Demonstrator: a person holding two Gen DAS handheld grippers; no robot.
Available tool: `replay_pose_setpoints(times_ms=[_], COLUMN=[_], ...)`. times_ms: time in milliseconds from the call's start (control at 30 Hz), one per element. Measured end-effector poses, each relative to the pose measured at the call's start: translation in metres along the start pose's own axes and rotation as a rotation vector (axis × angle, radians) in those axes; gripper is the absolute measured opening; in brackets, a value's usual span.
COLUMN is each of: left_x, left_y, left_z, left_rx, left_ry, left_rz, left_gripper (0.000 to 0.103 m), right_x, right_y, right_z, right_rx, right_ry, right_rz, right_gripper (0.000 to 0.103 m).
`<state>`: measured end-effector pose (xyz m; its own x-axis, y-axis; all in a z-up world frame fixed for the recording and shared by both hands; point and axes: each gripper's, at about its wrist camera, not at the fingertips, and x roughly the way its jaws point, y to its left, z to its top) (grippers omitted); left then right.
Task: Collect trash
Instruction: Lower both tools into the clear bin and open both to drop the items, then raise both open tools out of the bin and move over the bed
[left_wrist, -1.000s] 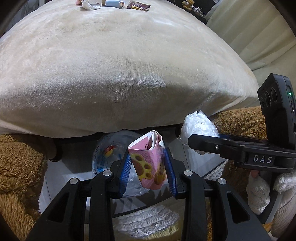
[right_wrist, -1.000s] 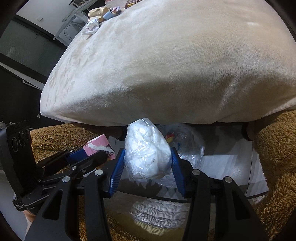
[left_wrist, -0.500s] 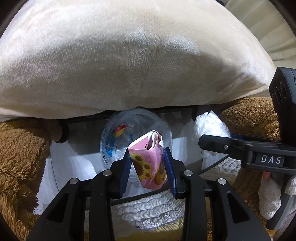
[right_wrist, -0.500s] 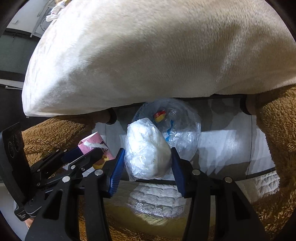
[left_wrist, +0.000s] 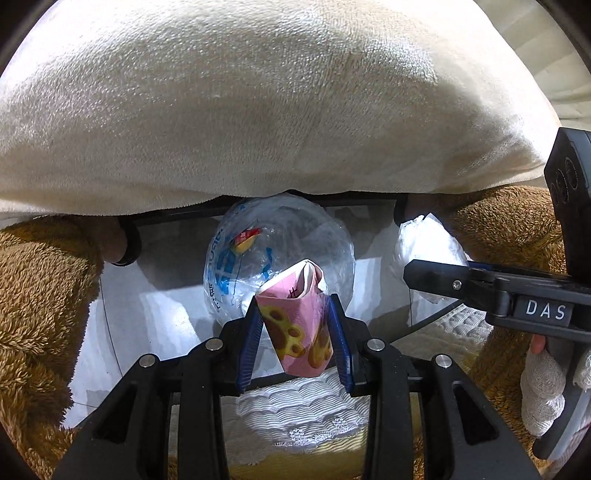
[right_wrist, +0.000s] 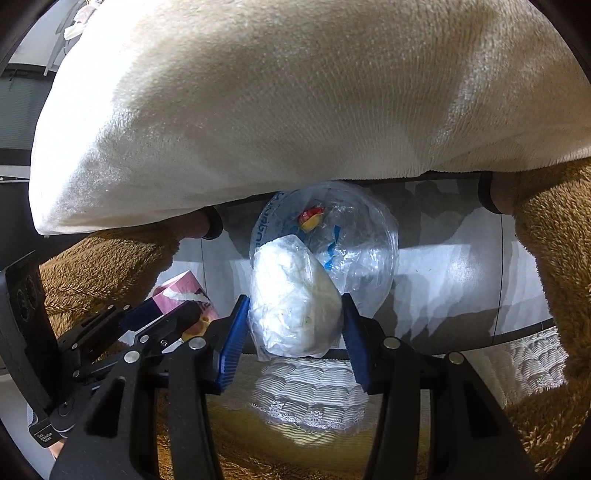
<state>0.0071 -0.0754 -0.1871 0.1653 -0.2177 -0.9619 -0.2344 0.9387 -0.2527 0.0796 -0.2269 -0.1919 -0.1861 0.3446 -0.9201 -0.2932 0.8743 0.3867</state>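
Note:
My left gripper is shut on a crumpled pink carton printed with yellow and brown paw shapes. It hangs above a bin lined with a clear plastic bag that holds a small red and yellow wrapper. In the right wrist view my right gripper is shut on a white wad wrapped in clear plastic, also over the clear bag. The pink carton shows at the left there; the white wad shows at the right in the left wrist view.
A thick cream blanket overhangs the far side of the bin. Brown fuzzy fabric lies to both sides, and a white lace-edged cloth lies below the grippers. A gloved hand holds the right gripper's handle.
Both grippers have sunk and tipped further downward, keeping hold of the carton and the wad. The bagged bin now lies more fully under them, and the items on top of the blanket have left view.

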Motion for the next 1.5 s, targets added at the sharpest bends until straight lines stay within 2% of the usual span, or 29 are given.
replay_pose_setpoints(times_ms=[167, 233, 267, 367, 633, 800, 1067, 1333, 1500], left_x=[0.0, 0.001, 0.0, -0.001, -0.008, -0.019, -0.051, -0.088, -0.11], left_y=[0.0, 0.0, 0.0, 0.003, 0.005, 0.004, -0.001, -0.002, 0.001], left_z=[-0.001, -0.001, -0.001, -0.001, -0.001, -0.002, -0.007, -0.009, -0.006], left_rx=[0.003, 0.007, 0.007, -0.005, -0.019, -0.022, 0.02, 0.071, 0.088], left_ry=[0.013, 0.013, 0.009, 0.002, -0.03, -0.073, -0.205, -0.362, -0.441], left_rz=[-0.007, -0.002, 0.003, 0.006, -0.004, -0.021, -0.037, -0.059, -0.083], left_gripper=[0.036, 0.051, 0.053, 0.053, 0.053, 0.053, 0.053, 0.053, 0.053], right_x=[-0.001, -0.004, -0.005, -0.007, -0.012, -0.021, -0.052, -0.092, -0.117], right_y=[-0.003, -0.005, -0.006, -0.009, -0.007, -0.001, 0.011, 0.02, 0.031], right_z=[0.0, 0.001, 0.001, 0.002, 0.002, -0.002, -0.016, -0.029, -0.031], right_rx=[0.011, 0.02, 0.021, 0.032, 0.02, -0.016, -0.116, -0.213, -0.283], right_ry=[-0.007, -0.019, -0.029, -0.035, -0.051, -0.095, -0.224, -0.408, -0.525], right_rz=[0.004, 0.022, 0.017, 0.026, 0.027, 0.021, 0.046, 0.079, 0.054], right_gripper=[0.05, 0.055, 0.056, 0.059, 0.059, 0.059, 0.059, 0.059, 0.059])
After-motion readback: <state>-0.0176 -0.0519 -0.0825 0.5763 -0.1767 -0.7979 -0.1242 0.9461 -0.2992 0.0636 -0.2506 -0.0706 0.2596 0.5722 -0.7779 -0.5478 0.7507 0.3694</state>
